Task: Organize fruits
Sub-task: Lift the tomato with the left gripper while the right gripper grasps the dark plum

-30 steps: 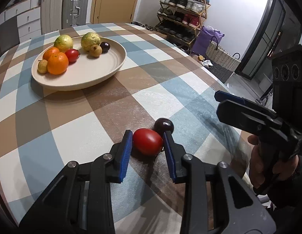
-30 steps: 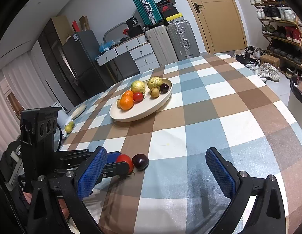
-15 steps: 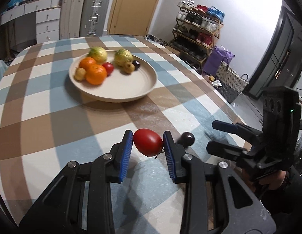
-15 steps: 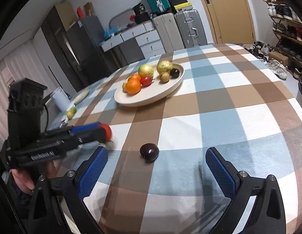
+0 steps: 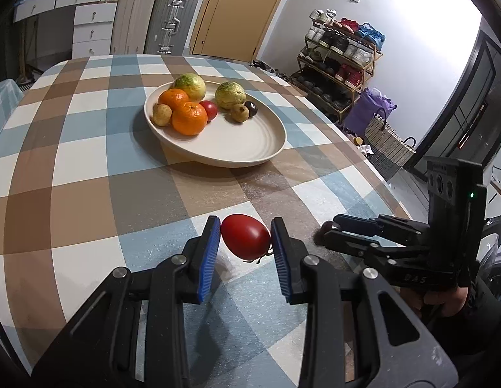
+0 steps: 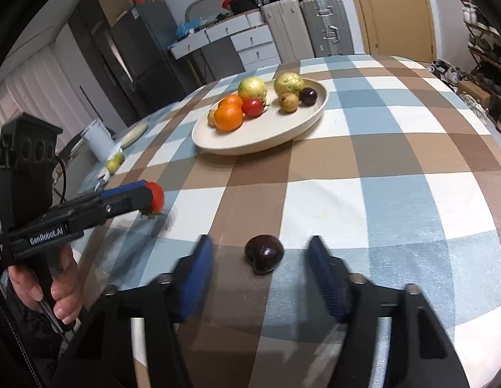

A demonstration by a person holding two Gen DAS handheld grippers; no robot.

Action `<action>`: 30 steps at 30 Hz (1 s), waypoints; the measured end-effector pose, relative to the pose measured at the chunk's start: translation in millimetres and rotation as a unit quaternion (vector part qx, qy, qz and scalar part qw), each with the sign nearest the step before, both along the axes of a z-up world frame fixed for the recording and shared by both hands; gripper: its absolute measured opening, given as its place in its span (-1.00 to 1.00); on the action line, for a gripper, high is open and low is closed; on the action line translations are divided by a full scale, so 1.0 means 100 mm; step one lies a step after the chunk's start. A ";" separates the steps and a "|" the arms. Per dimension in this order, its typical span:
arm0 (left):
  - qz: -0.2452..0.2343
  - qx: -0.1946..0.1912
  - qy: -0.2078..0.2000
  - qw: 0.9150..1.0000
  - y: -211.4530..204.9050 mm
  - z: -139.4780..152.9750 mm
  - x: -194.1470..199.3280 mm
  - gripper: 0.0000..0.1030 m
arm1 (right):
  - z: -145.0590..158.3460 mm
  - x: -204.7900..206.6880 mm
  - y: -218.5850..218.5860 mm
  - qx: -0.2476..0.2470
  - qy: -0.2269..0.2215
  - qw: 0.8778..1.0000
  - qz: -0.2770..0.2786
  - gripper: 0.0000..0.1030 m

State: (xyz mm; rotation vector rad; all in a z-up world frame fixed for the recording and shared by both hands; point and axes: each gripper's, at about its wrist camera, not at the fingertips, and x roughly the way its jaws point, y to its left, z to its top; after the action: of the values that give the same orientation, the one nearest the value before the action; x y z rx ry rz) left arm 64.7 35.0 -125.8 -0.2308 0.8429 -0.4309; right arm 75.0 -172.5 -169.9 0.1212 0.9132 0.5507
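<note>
A red tomato (image 5: 245,236), lifted off the checked tablecloth (image 5: 88,174) within the last second, is clamped in the left gripper (image 5: 245,252) toward the fruit plate (image 5: 250,148) at 12 o'clock, while a dark plum (image 6: 264,253) is straddled, ungrasped, by the spread right gripper (image 6: 261,265).

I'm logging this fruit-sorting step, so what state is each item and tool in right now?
left tool: shut on the red tomato, held above the table.
red tomato: gripped between the blue pads.
right tool: open, straddling the dark plum.
dark plum: resting on the tablecloth, not gripped.
plate: upright on the table, holding several fruits at its far side.
</note>
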 end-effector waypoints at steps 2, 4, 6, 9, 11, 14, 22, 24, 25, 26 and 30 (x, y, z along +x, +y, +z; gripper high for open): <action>-0.004 -0.008 0.001 1.000 0.00 -0.01 0.01 -0.43 | -0.01 0.01 0.02 -0.013 0.000 1.000 -0.005 -0.22; -0.004 -0.008 -0.002 1.000 0.00 0.00 0.01 -0.43 | -0.03 0.02 0.03 -0.019 0.002 1.000 -0.004 -0.48; -0.003 -0.007 -0.003 1.000 0.01 0.00 0.01 -0.43 | -0.03 0.02 0.02 -0.017 0.002 1.000 -0.004 -0.49; 0.001 -0.006 -0.004 1.000 0.02 0.01 0.04 -0.43 | -0.01 0.01 0.00 -0.009 -0.001 1.000 -0.003 -0.50; 0.003 -0.008 -0.006 1.000 0.04 0.04 0.06 -0.43 | 0.02 0.01 0.00 -0.008 -0.008 1.000 -0.002 -0.50; 0.005 -0.005 -0.013 1.000 0.04 0.09 0.12 -0.43 | 0.10 0.04 0.00 -0.002 -0.016 1.000 -0.001 -0.50; -0.002 0.002 -0.020 1.000 -0.04 0.15 0.30 -0.44 | 0.23 0.22 0.01 0.013 -0.032 0.999 0.003 -0.50; 0.000 0.006 -0.021 1.000 -0.04 0.16 0.30 -0.44 | 0.23 0.25 0.02 0.015 -0.032 0.999 0.005 -0.50; 0.006 0.009 -0.024 1.000 -0.02 0.17 0.31 -0.44 | 0.22 0.26 0.02 0.017 -0.031 0.999 0.007 -0.50; 0.010 0.008 -0.025 1.000 0.01 0.18 0.32 -0.44 | 0.21 0.27 0.03 0.019 -0.031 0.999 0.009 -0.50; 0.036 0.003 -0.018 0.999 0.20 0.19 0.30 -0.43 | 0.18 0.27 0.02 0.027 -0.029 0.999 0.011 -0.50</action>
State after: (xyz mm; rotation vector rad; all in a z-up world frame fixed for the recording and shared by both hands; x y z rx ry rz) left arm 95.1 54.8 -106.6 -0.2464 0.7986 -0.3639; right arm 102.2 -170.6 -151.4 0.1441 0.8449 0.5975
